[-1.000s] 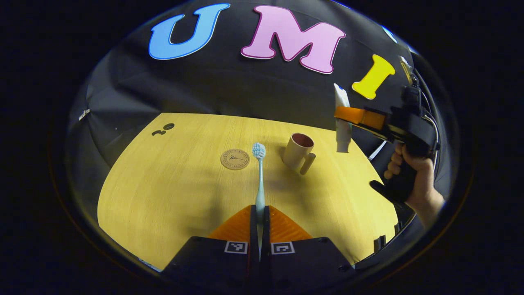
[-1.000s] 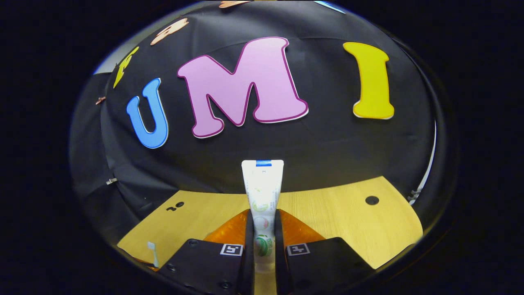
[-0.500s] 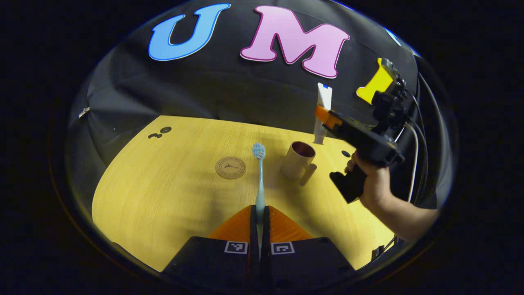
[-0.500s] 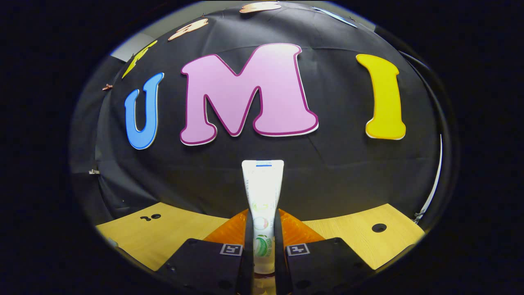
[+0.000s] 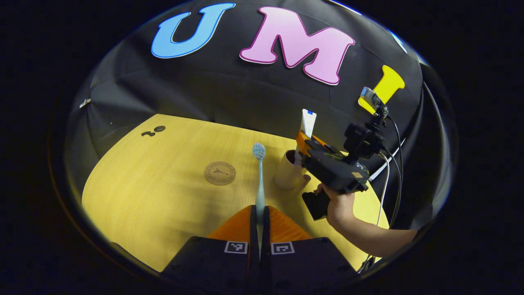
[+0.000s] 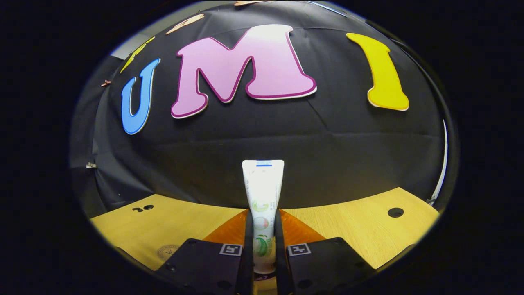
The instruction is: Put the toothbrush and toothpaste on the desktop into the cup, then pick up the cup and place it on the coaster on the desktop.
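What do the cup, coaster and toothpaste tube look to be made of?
Cup: probably matte plastic or ceramic; even beige, no shine. Coaster: likely wood or cork; flat tan disc with a dark printed mark. Toothpaste tube: soft glossy plastic; flat crimped end, bright sheen.

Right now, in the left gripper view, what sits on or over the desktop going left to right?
Coaster → toothbrush held in the left gripper → cup → toothpaste held in the right gripper → hand.

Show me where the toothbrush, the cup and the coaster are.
toothbrush (image 5: pixel 259 180): left gripper view, on the middle of its handle.
cup (image 5: pixel 286 176): left gripper view, on its outer wall.
coaster (image 5: pixel 220 173): left gripper view, on the centre of the round disc.
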The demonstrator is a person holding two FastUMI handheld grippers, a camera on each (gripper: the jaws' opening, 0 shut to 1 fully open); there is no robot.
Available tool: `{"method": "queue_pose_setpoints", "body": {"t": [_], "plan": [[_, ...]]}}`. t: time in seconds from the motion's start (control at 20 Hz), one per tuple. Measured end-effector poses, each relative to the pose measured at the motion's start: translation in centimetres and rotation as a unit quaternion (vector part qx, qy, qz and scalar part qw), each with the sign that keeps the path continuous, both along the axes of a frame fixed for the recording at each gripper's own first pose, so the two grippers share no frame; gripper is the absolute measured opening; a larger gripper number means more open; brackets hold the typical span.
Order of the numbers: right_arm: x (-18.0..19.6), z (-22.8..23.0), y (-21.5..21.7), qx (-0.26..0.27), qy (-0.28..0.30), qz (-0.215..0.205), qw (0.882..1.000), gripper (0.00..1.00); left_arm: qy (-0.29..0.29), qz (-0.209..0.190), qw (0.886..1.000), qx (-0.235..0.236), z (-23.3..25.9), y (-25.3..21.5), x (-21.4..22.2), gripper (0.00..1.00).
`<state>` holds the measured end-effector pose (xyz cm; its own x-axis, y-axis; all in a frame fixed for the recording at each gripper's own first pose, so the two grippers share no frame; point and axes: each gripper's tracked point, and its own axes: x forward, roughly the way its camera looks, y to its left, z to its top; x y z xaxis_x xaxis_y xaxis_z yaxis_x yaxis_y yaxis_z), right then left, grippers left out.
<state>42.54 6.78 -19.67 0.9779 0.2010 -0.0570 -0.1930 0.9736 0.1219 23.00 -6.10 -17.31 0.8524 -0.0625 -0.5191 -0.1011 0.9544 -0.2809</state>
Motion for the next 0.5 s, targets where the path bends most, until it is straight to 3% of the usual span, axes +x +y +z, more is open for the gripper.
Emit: {"method": "queue_pose_setpoints", "body": {"t": [0.15,0.25,0.3,0.35,0.4,0.5], "plan": [[-0.4,-2.1,0.2,0.007,0.027,0.003,1.000,0.30,0.000,0.000,1.000,0.001,-0.2,-0.4,-0.2,0.07],[-1.2,-2.5,-0.3,0.004,0.032,0.003,0.999,0.40,0.001,0.000,1.000,0.008,-0.3,-0.3,-0.3,0.06],[-1.3,-2.2,-0.6,0.001,0.030,-0.003,1.000,0.52,0.000,0.000,1.000,0.007,-0.3,-0.3,-0.3,0.06],[-1.5,-1.8,-0.8,0.003,0.029,-0.002,1.000,0.57,-0.001,0.000,1.000,0.006,-0.1,-0.4,-0.3,0.06],[-1.9,-1.2,-1.4,0.004,0.033,-0.006,0.999,0.77,-0.003,-0.001,1.000,0.003,0.0,-0.5,0.0,0.06],[-3.1,-0.8,-3.3,0.007,0.046,-0.015,0.999,1.00,-0.012,-0.007,1.000,-0.004,0.6,-1.0,1.0,0.06]]}}
